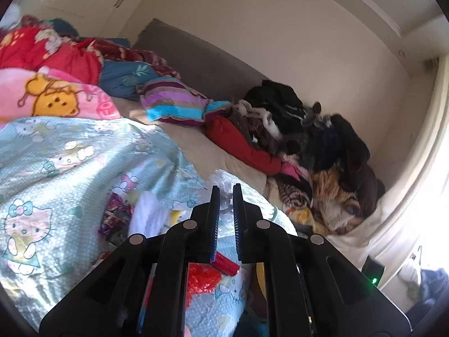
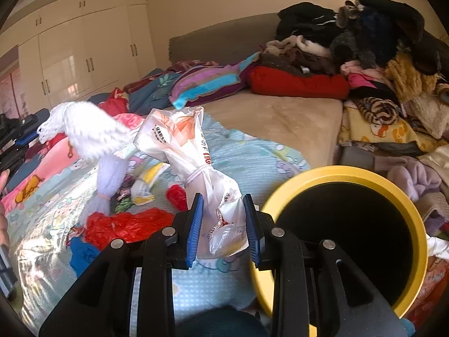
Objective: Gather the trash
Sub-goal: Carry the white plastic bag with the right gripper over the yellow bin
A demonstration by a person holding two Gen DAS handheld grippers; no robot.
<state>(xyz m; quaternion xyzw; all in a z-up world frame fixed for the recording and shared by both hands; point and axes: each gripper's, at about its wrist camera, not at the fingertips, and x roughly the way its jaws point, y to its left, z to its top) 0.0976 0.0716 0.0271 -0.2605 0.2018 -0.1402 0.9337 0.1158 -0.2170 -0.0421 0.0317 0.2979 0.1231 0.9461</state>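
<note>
while the yellow bin (image 2: 415, 216) gapes dark, fingers (image 2: 196, 221) pinch a plastic bag (image 2: 196, 151).

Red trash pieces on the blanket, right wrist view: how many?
2: a crumpled red wrapper left of the right gripper, and a small red piece behind it. More may be hidden.

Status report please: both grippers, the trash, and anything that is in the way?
Left gripper shut on white fluffy wrap. Right gripper shut on white plastic bag. Yellow bin just beside, mouth unobstructed. Red wrappers remain on blanket.
</note>
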